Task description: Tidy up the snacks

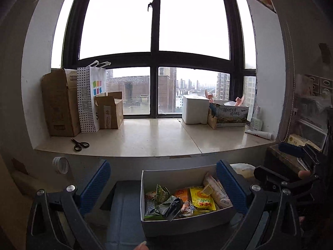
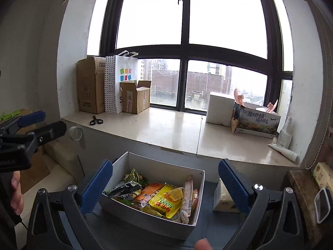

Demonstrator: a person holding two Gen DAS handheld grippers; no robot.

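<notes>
Two blue-padded fingers of the left gripper are standing wide apart with nothing between them — in the left wrist view the white snack box is sitting below on a dark seat, a yellow packet lying among the snacks, likely gathered there for tidiness. Seen from the right wrist, the right gripper is spreading fully open and empty above that box; a tissue pack is lying beside it, scissors left on the windowsill.
</notes>
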